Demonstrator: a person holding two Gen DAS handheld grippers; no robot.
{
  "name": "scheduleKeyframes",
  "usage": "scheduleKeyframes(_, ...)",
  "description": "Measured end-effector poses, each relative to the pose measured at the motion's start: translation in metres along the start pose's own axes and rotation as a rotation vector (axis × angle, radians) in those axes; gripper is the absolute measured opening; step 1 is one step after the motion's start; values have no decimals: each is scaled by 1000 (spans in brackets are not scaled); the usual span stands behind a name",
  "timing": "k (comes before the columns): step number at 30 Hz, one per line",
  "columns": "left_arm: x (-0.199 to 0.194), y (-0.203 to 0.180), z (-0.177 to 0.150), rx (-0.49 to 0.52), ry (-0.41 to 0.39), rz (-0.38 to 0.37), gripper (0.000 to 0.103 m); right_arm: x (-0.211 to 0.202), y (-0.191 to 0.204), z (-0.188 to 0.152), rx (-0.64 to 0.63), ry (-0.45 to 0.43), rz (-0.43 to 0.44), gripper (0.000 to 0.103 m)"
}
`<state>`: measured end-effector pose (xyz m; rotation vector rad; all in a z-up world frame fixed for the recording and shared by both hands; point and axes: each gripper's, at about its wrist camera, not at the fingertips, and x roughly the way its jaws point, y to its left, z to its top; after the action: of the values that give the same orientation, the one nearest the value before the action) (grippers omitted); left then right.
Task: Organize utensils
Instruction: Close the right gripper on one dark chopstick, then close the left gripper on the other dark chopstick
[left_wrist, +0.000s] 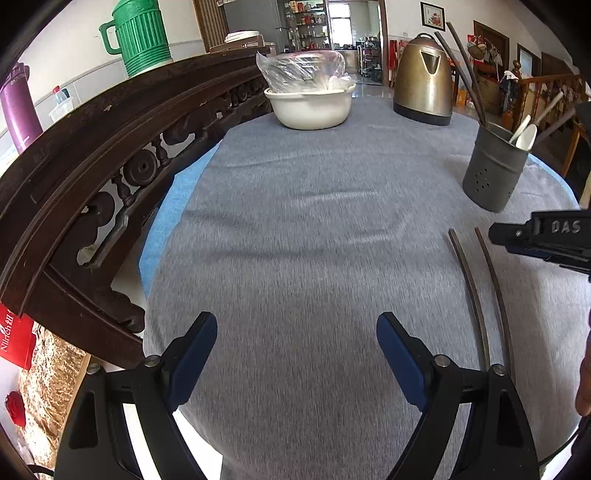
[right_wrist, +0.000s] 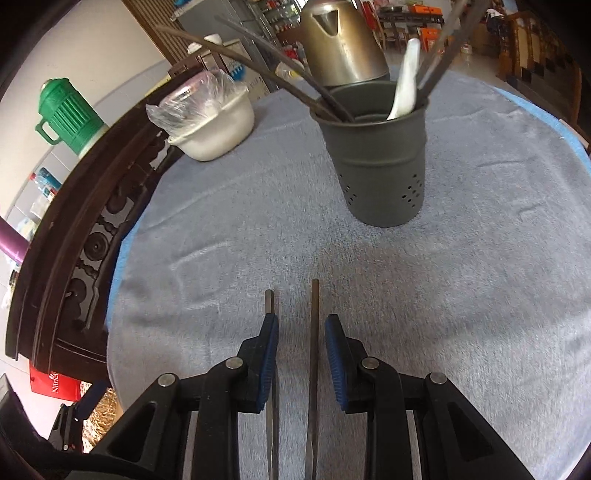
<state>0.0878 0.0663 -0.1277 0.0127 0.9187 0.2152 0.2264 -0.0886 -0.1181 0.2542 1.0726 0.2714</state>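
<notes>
Two dark chopsticks (right_wrist: 313, 332) lie side by side on the grey cloth; they also show in the left wrist view (left_wrist: 476, 295) at the right. My right gripper (right_wrist: 301, 325) is open, its jaws standing around both chopsticks just above the cloth; it shows in the left wrist view (left_wrist: 517, 236) at the right edge. A dark grey perforated utensil holder (right_wrist: 380, 166) stands beyond, holding several dark chopsticks and white spoons (right_wrist: 404, 85); it shows in the left wrist view (left_wrist: 495, 170) too. My left gripper (left_wrist: 297, 332) is open and empty over bare cloth.
A white bowl (left_wrist: 310, 107) with a plastic bag in it and a brass-coloured kettle (left_wrist: 423, 81) stand at the table's far side. A dark carved wooden rail (left_wrist: 92, 155) runs along the left edge. A green jug (left_wrist: 140, 37) stands behind it.
</notes>
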Motion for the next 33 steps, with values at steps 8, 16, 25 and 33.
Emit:
scheduleKeyframes(8, 3, 4, 14, 2, -11, -23, 88, 28, 7, 7, -30, 68, -80, 28)
scheduleKeyframes(16, 12, -5, 34, 26, 27, -117, 88, 35, 2, 2, -53, 74, -101, 7)
scheduleKeyframes(25, 35, -48, 61, 92, 97, -219, 79, -3, -39, 1, 35, -13, -88, 6)
scheduleKeyframes(33, 79, -94, 79, 111, 244, -335, 56, -21, -80, -6, 135, -47, -79, 6)
